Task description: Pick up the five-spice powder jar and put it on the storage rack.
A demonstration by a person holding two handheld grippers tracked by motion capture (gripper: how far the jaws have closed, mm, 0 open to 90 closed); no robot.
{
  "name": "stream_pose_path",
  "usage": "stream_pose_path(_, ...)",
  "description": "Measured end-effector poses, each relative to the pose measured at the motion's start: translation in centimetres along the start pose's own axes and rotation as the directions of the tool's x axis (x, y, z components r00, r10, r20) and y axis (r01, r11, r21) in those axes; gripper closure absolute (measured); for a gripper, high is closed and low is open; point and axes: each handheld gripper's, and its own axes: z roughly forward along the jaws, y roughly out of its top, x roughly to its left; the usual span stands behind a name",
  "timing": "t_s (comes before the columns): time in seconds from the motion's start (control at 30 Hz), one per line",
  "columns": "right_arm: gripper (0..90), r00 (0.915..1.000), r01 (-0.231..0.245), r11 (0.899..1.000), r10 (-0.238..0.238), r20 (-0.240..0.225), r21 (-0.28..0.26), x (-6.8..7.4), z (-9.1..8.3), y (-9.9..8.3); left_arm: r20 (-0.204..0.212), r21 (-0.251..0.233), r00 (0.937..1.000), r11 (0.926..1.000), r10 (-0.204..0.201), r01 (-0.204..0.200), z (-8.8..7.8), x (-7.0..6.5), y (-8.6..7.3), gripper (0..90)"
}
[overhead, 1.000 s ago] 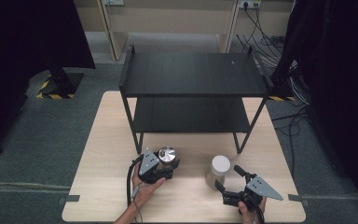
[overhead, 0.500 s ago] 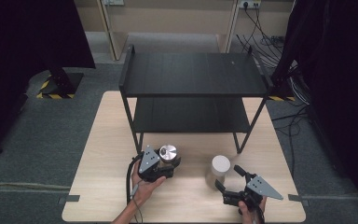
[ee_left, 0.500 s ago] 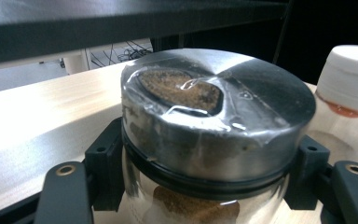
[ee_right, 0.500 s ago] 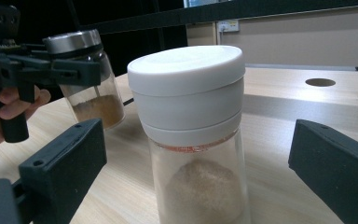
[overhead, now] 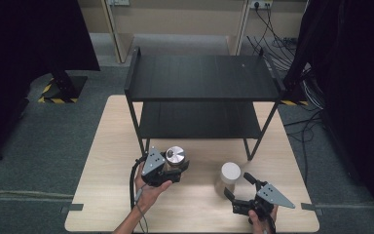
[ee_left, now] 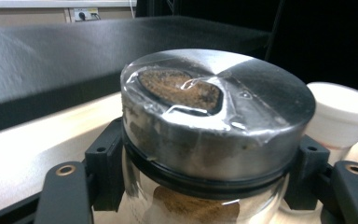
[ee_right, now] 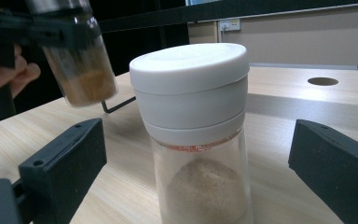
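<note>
So, nearest to us at the front edge of the wooden table [overhead: 102,195], we've got our right gripper [overhead: 238,192] sitting low with its jaws spread wide on either side of the white-capped jar [overhead: 230,176]. In the right gripper view the pads stand well clear of the glass on both sides, so nothing is being squeezed there. That jar stands upright on the table, long axis vertical, white cap on top and pale powder in the bottom.

A bit further in and to the left, our left gripper [overhead: 174,168] is clamped on the metal-lidded jar [overhead: 175,156]. In the left gripper view its pads press against the glass just under the black ring below the lid, and the right gripper view shows this jar hanging clear of the tabletop. It's roughly upright but tipped a little, lid up, brown powder inside, and there's a see-through window in the lid.

The two jars are near each other but not touching.

Right behind both of them stands the black two-tier shelf [overhead: 199,78], its front legs planted on the table just past the jars. Beyond that, grey carpet and a beige wall with cables.
</note>
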Motion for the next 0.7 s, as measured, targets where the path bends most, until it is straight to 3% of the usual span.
stream_pose_path(0.1,4.4,1.0000,0.000,1.000,0.000,0.000,-0.001,0.0,0.0,0.0,0.024,0.022,0.9997,0.9998,0.002,-0.003,-0.1,0.4,1.5,30.4)
stream_pose_path(0.2,4.4,1.0000,0.000,1.000,0.000,0.001,-0.001,0.0,0.0,0.0,0.051,0.010,0.9987,0.9999,0.005,-0.006,-0.3,0.5,2.7,30.4)
stream_pose_path(0.7,4.4,1.0000,0.001,1.000,-0.001,0.001,0.000,0.0,0.0,0.0,0.082,0.019,0.9960,0.9992,0.034,-0.036,-0.8,0.3,6.8,30.4)
